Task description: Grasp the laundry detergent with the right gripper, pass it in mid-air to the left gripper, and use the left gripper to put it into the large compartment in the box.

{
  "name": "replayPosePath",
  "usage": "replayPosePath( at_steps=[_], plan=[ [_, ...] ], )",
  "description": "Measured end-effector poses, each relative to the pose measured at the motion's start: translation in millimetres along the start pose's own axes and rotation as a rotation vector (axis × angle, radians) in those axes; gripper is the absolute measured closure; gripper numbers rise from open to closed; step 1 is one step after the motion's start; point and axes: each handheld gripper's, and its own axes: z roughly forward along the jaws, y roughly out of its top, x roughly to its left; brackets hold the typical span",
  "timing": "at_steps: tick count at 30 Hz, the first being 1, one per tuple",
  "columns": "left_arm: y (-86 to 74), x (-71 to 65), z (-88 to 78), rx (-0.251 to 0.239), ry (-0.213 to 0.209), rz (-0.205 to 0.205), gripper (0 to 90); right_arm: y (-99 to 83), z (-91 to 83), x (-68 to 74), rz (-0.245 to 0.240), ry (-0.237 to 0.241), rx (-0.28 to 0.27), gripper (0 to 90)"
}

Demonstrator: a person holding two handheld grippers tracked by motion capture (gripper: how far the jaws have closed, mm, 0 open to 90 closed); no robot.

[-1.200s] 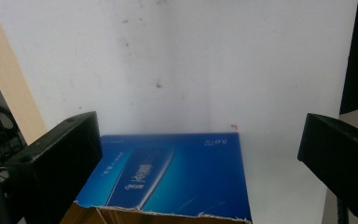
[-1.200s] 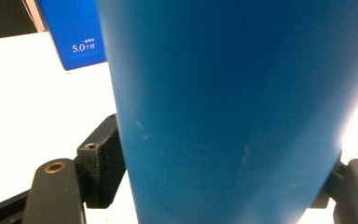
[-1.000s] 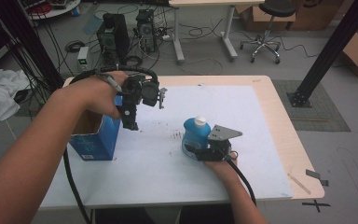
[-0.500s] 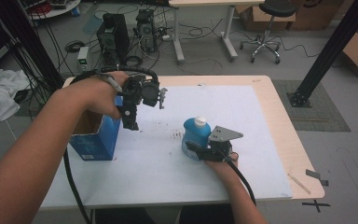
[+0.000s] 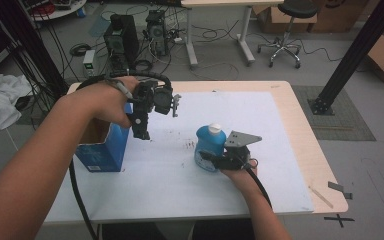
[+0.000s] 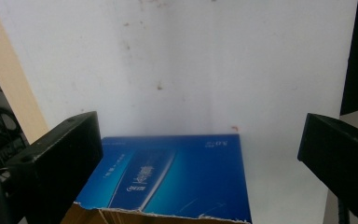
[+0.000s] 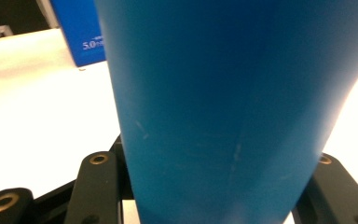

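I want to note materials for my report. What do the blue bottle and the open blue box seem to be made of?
The blue bottle looks like smooth, slightly glossy plastic: fine scratches and soft sheen show in the right gripper view, and it has a white cap. The blue box seems printed cardboard: glossy blue outside, brown inside, with a ragged torn top edge.

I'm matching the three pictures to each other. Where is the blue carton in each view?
High view: blue carton, left of centre, top open, below the left gripper.
Left gripper view: bottom centre, between the open jaws.
Right gripper view: top left.
Shared landmark: white table cover.
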Motion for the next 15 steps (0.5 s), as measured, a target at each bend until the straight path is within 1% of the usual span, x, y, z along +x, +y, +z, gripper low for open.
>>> replayPosePath(
  at_steps=[1,3,6,7,8,12,15],
  plan=[
    [0.8,-0.1,-0.9,0.001,0.004,0.004,0.3,3.8,-1.7,-0.5,-0.008,0.007,-0.003,46.6],
    [2.0,-0.4,-3.2,0.004,0.002,-0.003,0.3,10.4,-4.9,-1.2,-0.018,0.020,-0.007,46.7],
    [3.4,0.3,-6.0,0.000,0.008,0.005,0.3,24.1,-11.7,-3.8,-0.047,0.048,-0.007,46.9],
    [3.4,0.3,-6.0,0.000,0.008,0.005,0.2,24.1,-11.7,-3.8,-0.047,0.048,-0.007,46.9],
    [4.2,0.1,-7.2,-0.001,0.008,0.001,0.2,36.0,-16.8,-5.7,-0.078,0.064,0.000,46.9],
    [6.3,0.9,-9.0,0.003,0.010,0.004,0.2,55.5,-24.9,-8.8,-0.115,0.092,0.008,47.2],
    [8.4,0.8,-9.5,-0.003,0.006,0.005,0.2,69.9,-27.5,-8.7,-0.152,0.125,0.015,47.3]
  ],
)
